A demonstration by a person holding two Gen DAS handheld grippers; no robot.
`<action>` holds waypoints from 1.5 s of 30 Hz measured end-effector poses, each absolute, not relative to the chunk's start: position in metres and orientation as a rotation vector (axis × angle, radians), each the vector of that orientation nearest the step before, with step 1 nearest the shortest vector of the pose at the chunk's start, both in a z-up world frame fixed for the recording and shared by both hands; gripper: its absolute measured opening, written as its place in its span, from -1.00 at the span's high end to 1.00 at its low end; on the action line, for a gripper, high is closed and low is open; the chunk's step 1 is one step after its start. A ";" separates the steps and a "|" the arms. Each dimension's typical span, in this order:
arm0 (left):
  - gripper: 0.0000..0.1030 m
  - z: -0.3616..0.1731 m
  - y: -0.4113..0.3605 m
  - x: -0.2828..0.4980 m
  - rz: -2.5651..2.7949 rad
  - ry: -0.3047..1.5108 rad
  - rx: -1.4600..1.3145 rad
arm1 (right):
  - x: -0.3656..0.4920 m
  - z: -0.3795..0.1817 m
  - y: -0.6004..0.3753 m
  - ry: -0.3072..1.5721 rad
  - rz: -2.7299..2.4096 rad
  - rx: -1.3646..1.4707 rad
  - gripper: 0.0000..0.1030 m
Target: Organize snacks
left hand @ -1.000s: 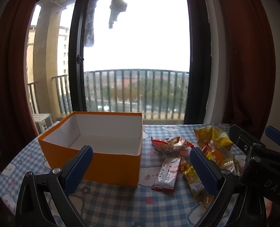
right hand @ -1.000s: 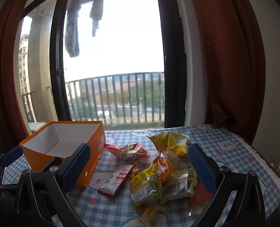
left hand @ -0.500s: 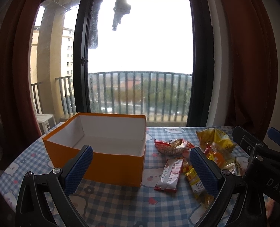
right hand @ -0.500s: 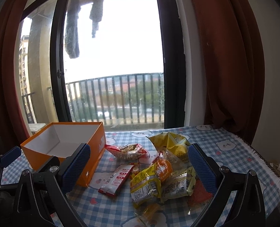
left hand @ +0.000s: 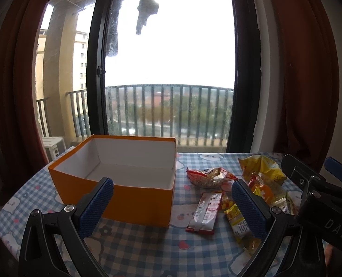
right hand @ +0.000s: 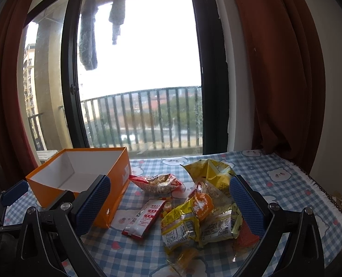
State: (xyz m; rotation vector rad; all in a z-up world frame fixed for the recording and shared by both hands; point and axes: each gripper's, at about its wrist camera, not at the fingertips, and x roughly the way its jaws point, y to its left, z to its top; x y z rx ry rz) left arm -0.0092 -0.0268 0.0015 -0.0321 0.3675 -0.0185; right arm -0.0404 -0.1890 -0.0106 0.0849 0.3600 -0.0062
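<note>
An empty orange box (left hand: 115, 180) with a white inside stands on the checked tablecloth (left hand: 136, 249), also in the right wrist view (right hand: 115, 182). Right of it lie a red-white flat packet (left hand: 204, 210) (right hand: 145, 217), a red open snack bag (left hand: 209, 176) (right hand: 158, 182), a big yellow bag (left hand: 262, 167) (right hand: 211, 173) and several yellow and orange packets (right hand: 194, 221). My left gripper (left hand: 171, 210) is open and empty before the box. My right gripper (right hand: 169, 207) is open and empty over the snack pile; it shows in the left wrist view (left hand: 316, 191).
Behind the table is a dark-framed balcony window (left hand: 166, 69) with railing (right hand: 143, 120). Dark red curtains (right hand: 279, 69) hang on both sides. The table's right edge (right hand: 328, 191) has a fringe.
Both views have shifted slightly; the left gripper has drawn back and to the left a little, so the box sits more to the right. Both grippers stay open.
</note>
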 end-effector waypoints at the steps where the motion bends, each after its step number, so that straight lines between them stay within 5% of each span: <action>1: -0.99 0.001 -0.027 -0.009 -0.018 0.367 -0.032 | -0.040 -0.011 -0.189 0.359 -0.009 0.085 -1.00; 45: -0.96 -0.010 -0.054 0.009 -0.069 0.386 -0.015 | -0.035 -0.020 -0.202 0.367 -0.024 0.089 -1.00</action>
